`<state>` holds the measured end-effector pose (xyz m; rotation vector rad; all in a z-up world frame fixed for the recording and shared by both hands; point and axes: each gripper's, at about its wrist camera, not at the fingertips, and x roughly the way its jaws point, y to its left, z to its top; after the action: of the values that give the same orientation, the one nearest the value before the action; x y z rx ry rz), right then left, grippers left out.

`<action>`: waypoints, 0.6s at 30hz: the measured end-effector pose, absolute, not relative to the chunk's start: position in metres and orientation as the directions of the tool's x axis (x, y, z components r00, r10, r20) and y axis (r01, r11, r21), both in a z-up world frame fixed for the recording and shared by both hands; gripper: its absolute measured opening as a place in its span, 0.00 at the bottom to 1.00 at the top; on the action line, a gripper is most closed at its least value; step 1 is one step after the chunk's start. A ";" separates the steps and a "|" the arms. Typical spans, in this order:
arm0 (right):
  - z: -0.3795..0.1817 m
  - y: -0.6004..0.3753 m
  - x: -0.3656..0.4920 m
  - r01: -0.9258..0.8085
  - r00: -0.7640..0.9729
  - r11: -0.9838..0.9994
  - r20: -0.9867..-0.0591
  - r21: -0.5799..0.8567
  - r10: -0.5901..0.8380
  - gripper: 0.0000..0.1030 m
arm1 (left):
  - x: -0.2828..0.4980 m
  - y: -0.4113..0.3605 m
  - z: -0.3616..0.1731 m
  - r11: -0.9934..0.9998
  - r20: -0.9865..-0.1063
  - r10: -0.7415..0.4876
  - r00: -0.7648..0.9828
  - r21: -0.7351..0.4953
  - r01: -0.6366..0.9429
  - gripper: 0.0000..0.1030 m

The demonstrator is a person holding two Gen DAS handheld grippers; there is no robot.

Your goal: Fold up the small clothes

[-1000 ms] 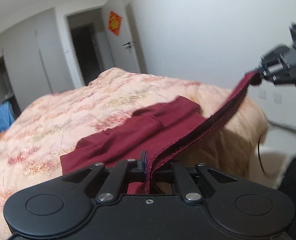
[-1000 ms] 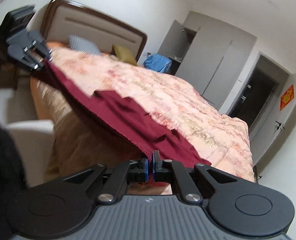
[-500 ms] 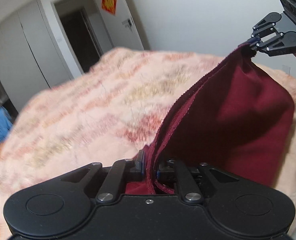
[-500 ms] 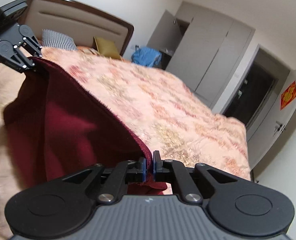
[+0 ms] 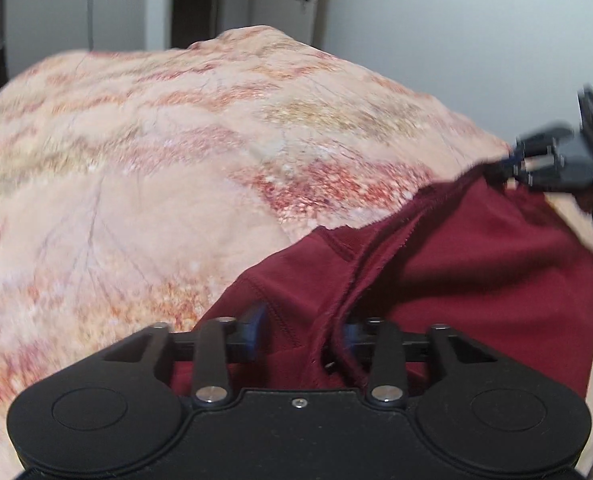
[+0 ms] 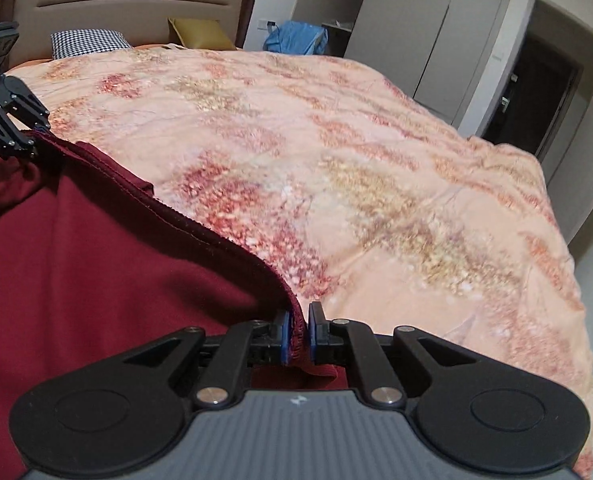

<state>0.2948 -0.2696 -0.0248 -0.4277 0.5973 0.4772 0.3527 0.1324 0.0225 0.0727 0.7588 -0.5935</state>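
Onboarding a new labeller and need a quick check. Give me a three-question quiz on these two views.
1. True or false: the dark red garment lies on the floor.
2. Which gripper clamps the garment's edge? A left gripper; B right gripper; C both.
3. Fill in: the checked pillow sits in front of the ____.
Key: 1 false, it lies on the bedspread. 2 B; the left jaws have just been opening, with cloth loose between them. 3 headboard.

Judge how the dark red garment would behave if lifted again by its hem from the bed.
Likely floppy: the dark red garment sags and creases between the left gripper and right gripper. Probably light, since one thin edge carries it. It may cling rather than slide on the fuzzy bedspread.
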 end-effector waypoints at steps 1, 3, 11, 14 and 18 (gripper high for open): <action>-0.028 -0.268 0.298 -0.535 0.722 0.812 -0.624 -0.231 0.298 0.13 | 0.356 0.138 0.021 0.835 -0.658 -0.501 0.562 -0.199 0.513 0.76; -0.032 -0.270 0.304 -0.512 0.726 0.831 -0.627 -0.217 0.283 0.27 | 0.358 0.151 0.021 0.835 -0.627 -0.538 0.563 -0.304 0.459 0.92; -0.030 -0.304 0.298 -0.443 0.724 0.896 -0.599 -0.022 0.343 0.90 | 0.334 0.180 0.034 0.842 -0.549 -0.528 0.648 -0.441 0.312 0.99; -0.029 -0.315 0.284 -0.432 0.731 0.901 -0.571 0.037 0.374 0.95 | 0.312 0.172 0.038 0.819 -0.512 -0.560 0.651 -0.461 0.342 0.99; -0.035 -0.319 0.263 -0.435 0.743 0.900 -0.550 0.036 0.381 0.98 | 0.287 0.130 0.035 0.836 -0.548 -0.549 0.632 -0.362 0.413 0.99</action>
<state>0.2630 -0.3190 -0.0351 -0.0964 0.5809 0.4475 0.2869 0.1303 0.0346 -0.2098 0.6945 -0.5551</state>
